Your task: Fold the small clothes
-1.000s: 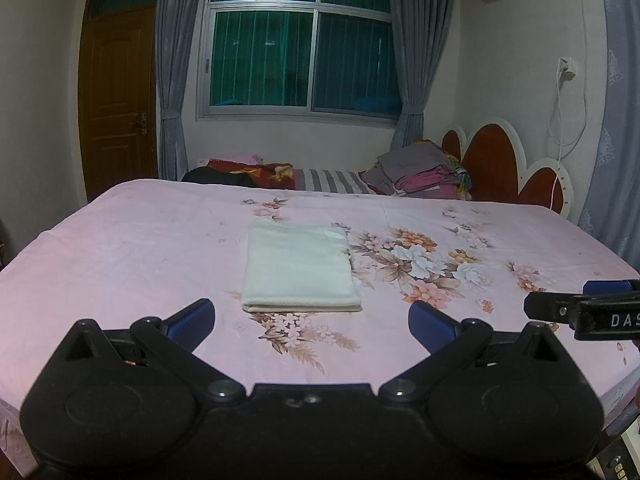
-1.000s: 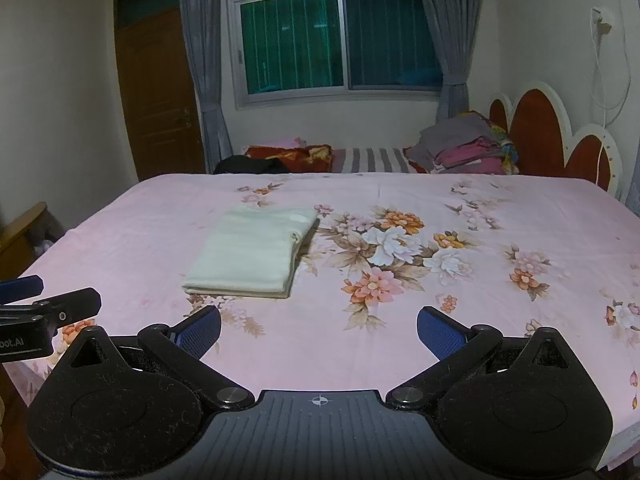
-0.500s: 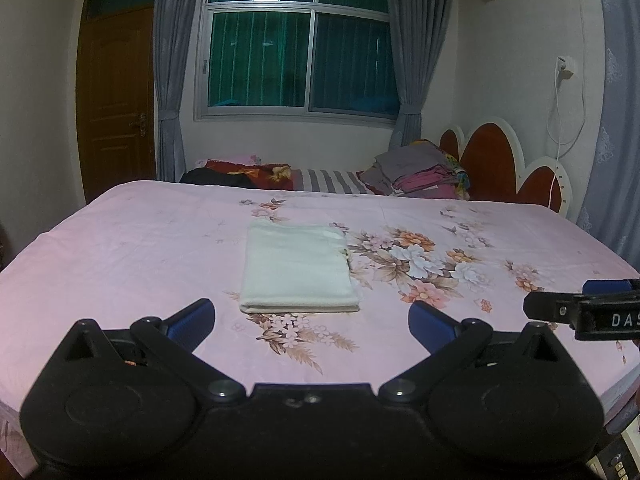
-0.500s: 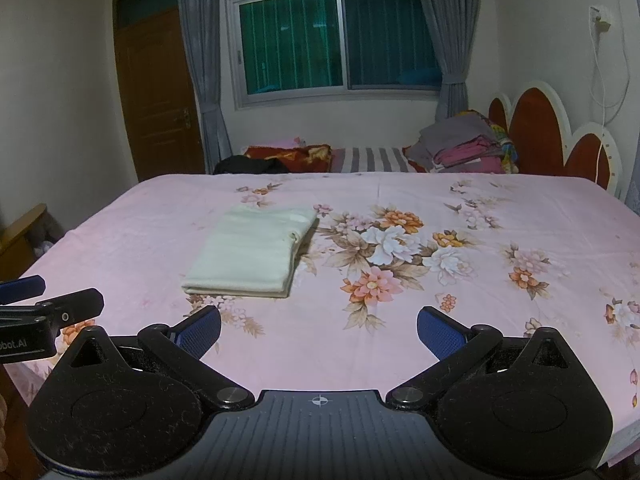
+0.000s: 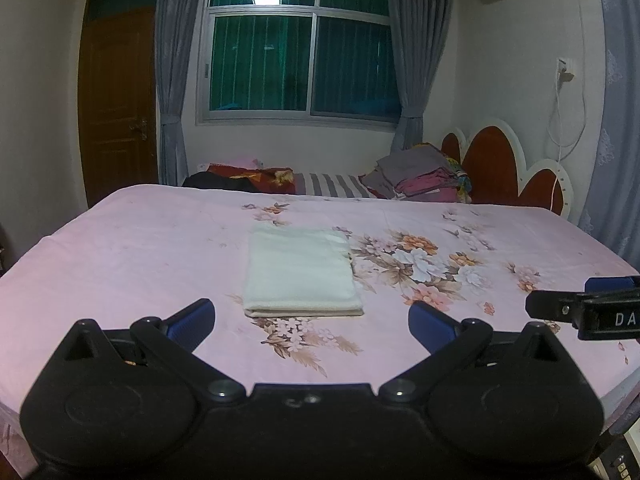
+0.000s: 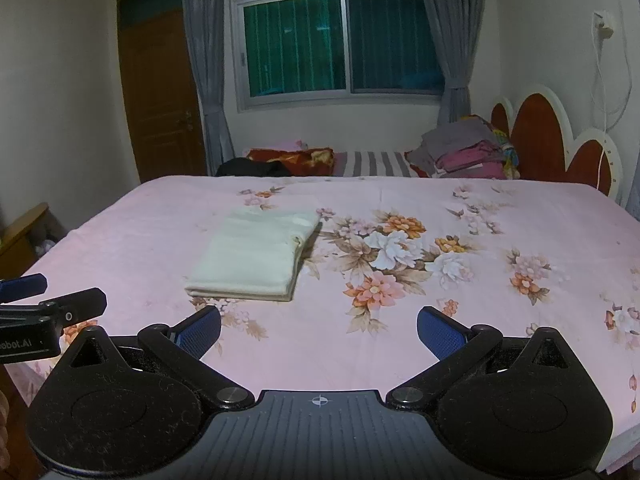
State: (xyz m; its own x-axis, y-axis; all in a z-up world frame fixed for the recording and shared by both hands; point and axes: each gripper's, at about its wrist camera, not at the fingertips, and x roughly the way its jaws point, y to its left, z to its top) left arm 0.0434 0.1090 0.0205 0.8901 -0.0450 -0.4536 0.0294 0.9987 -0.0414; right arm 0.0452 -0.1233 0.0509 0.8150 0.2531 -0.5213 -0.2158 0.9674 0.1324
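A cream garment point(image 5: 300, 274) lies folded into a flat rectangle on the pink floral bedsheet point(image 5: 120, 248). It also shows in the right wrist view point(image 6: 256, 256), left of centre. My left gripper point(image 5: 312, 322) is open and empty, held back above the bed's near edge, short of the garment. My right gripper point(image 6: 319, 328) is open and empty, to the right of the garment and equally far back. Each gripper's fingertips show at the other view's edge: the right one point(image 5: 584, 306), the left one point(image 6: 52, 300).
A pile of folded clothes point(image 5: 420, 178) and dark bedding point(image 5: 240, 178) lie at the far side of the bed. A red and white headboard point(image 5: 508, 172) stands at right. A wooden door point(image 5: 116, 100), window and curtains are behind. A wooden piece point(image 6: 24, 232) stands left of the bed.
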